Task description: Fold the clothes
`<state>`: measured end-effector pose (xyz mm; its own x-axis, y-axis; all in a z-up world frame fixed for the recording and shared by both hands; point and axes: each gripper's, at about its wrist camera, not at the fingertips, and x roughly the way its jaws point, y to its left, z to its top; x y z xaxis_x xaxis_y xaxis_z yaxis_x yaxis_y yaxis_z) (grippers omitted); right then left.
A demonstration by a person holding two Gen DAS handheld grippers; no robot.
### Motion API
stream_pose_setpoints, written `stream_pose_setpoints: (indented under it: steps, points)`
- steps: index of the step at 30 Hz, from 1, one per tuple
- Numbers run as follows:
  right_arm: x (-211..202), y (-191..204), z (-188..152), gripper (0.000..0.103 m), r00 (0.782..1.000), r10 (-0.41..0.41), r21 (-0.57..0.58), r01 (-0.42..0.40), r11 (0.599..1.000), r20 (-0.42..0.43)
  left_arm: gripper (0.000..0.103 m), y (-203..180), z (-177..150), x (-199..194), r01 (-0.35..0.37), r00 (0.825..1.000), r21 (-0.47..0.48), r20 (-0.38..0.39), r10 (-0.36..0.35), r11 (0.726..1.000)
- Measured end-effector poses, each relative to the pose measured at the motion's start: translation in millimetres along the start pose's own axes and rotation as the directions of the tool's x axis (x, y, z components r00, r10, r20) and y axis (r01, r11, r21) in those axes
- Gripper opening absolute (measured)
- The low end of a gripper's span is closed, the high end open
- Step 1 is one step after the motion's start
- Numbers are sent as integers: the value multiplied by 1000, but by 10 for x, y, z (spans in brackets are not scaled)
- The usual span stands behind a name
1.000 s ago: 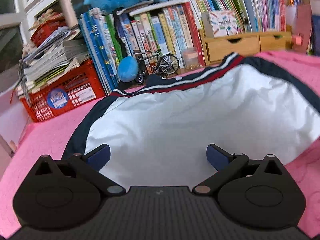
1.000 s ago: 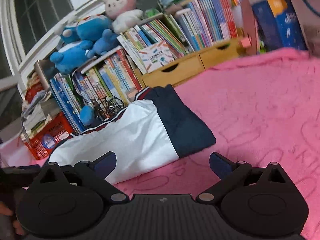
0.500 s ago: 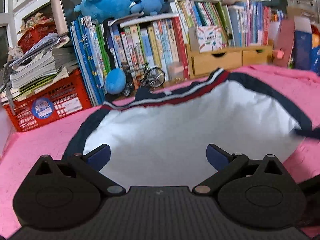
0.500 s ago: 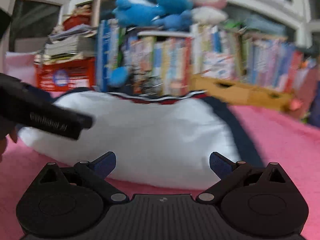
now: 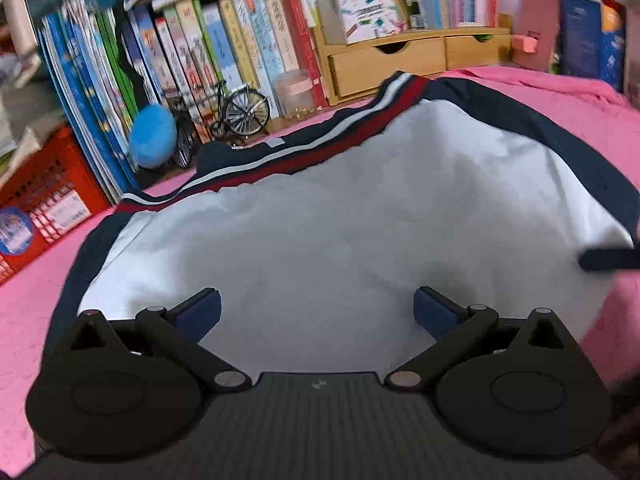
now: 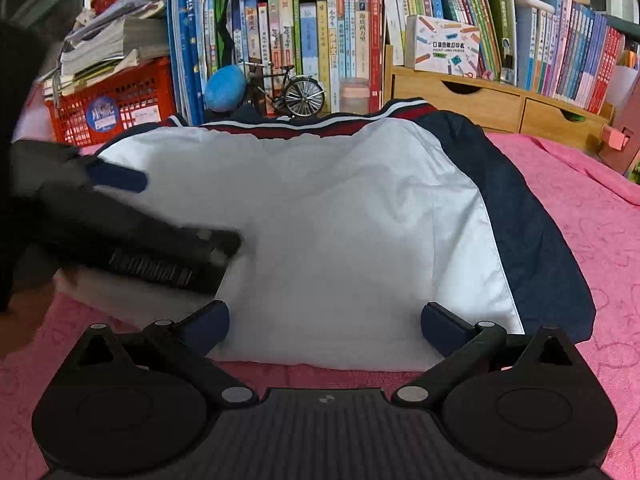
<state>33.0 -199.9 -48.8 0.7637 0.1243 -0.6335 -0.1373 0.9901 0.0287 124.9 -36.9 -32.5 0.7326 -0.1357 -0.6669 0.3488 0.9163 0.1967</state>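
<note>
Jacket flat, long axis left-right, striped hem toward books; both grippers' jaws apart, empty.

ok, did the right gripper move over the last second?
Yes. The right gripper swung left, onto the garment; the toy bicycle is now centered.

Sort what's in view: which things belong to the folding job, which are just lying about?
Job: white and navy garment; left tool; right tool, both open.

Lying about: model bicycle; red crate; wooden drawers; books; blue ball.
</note>
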Motion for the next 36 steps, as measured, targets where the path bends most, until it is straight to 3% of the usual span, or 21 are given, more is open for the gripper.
stream_pose_setpoints:
  steps: [3,10,18,23,25,29,36]
  points:
    - [-5,-12,12,103,1000,0,1,0,1000,-1,103,150,186,245,-32,999,-38,-46,30,999]
    - [-7,-23,13,103,1000,1,0,-1,1000,-1,103,252,652,794,-114,990,5,-89,114,994]
    - [-16,-26,9,103,1000,-1,3,1,1000,-1,103,348,813,1076,-57,991,-13,-122,55,998]
    - [-19,-22,3,103,1000,1,6,-1,1000,-1,103,303,782,1047,-88,991,-1,-103,88,996]
    - [-23,-19,-1,103,1000,2,8,-2,1000,-1,103,279,806,970,-122,985,26,-121,124,992]
    - [-21,-30,3,103,1000,4,11,-4,1000,-1,103,243,675,500,-157,984,91,-70,164,983]
    - [-20,-31,6,103,1000,4,11,-4,1000,-1,103,71,77,-526,-102,991,16,86,100,995]
